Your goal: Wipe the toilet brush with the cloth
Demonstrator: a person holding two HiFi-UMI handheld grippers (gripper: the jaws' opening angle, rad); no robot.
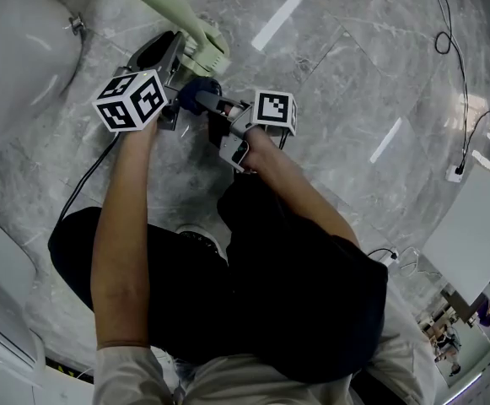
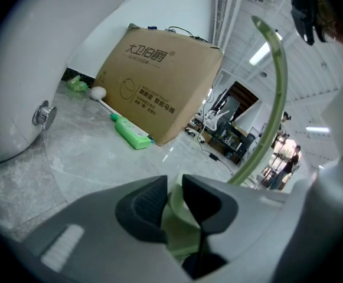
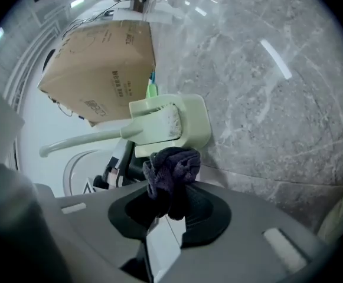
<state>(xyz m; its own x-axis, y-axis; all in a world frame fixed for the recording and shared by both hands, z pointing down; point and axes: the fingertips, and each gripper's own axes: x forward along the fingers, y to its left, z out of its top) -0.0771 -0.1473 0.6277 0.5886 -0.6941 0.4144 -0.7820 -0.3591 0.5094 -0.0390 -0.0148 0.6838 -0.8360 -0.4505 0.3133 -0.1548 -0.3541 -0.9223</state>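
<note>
The pale green toilet brush (image 1: 196,42) is held off the floor, its long handle running up to the left and its flat head (image 3: 170,124) near both grippers. My left gripper (image 1: 170,57) is shut on the brush's pale green body (image 2: 172,212); the curved handle (image 2: 273,105) arcs up at the right of the left gripper view. My right gripper (image 1: 213,112) is shut on a bunched dark purple cloth (image 3: 171,168), which sits just below the brush head in the right gripper view and shows as a dark blue wad (image 1: 196,94) in the head view.
A white toilet bowl (image 1: 13,53) fills the upper left. A cardboard box (image 2: 159,87), a green bottle (image 2: 131,133) and a white-tipped brush (image 2: 98,93) lie on the grey marble floor (image 1: 354,66). Cables (image 1: 447,32) run at the right, beside a white panel (image 1: 481,226).
</note>
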